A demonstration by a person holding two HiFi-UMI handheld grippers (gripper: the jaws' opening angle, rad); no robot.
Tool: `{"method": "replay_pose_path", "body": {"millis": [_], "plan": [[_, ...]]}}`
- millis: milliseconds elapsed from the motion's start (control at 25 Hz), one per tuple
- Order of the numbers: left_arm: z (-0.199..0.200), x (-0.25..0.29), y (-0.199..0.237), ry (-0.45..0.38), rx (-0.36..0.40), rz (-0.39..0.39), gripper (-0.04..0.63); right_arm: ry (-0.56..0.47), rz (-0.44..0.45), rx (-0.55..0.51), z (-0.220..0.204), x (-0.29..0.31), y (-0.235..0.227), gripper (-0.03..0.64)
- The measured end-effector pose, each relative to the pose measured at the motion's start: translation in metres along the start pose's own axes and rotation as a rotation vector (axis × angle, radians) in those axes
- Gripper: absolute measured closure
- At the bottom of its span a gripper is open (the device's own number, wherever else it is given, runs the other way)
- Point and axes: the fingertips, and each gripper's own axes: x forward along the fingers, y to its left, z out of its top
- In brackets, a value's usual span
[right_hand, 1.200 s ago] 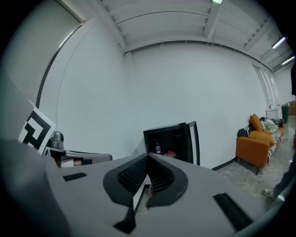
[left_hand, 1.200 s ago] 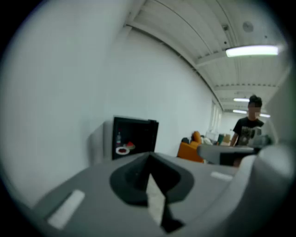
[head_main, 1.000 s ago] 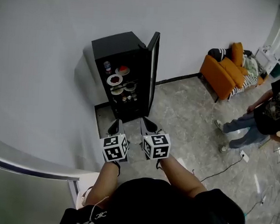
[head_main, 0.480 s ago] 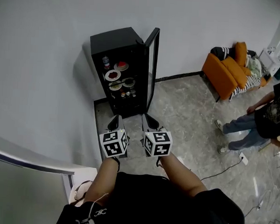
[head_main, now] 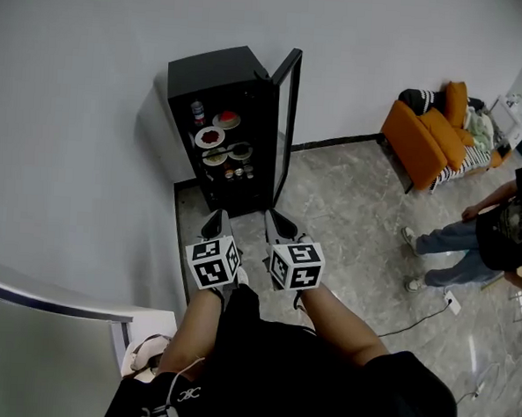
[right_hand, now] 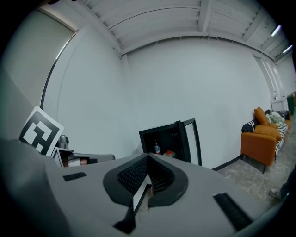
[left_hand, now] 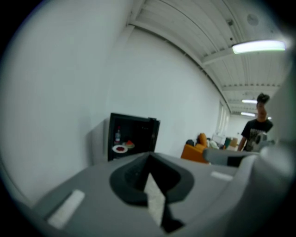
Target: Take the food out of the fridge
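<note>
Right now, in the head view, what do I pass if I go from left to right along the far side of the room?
black fridge → its open door → orange sofa → person in a black shirt

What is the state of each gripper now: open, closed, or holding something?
Left gripper: closed, holding nothing.
Right gripper: closed, holding nothing.

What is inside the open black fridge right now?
Top shelf of the fridge: a bottle and a plate of red food. Below: more plates, then small containers. The lowest part and the shelf backs are too dark to tell.
</note>
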Motion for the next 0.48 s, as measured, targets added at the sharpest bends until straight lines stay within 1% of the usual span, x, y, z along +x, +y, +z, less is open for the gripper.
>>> {"method": "replay_pose_path", "body": {"millis": [120,280,480], "plan": [[-0.001,0.015,0.003,0.009,-0.017,-0.002,0.594,-0.001,0.018,-0.004,0.001,0.014,-0.003,0.624],[0.004,0.042,0.008,0.013,-0.029,-0.01,0.594,0.025,0.035,0.014,0.003,0.039,-0.013,0.624],[0.008,0.075,0.019,0.014,-0.028,-0.02,0.594,0.038,0.041,0.032,0.003,0.073,-0.025,0.624]]}}
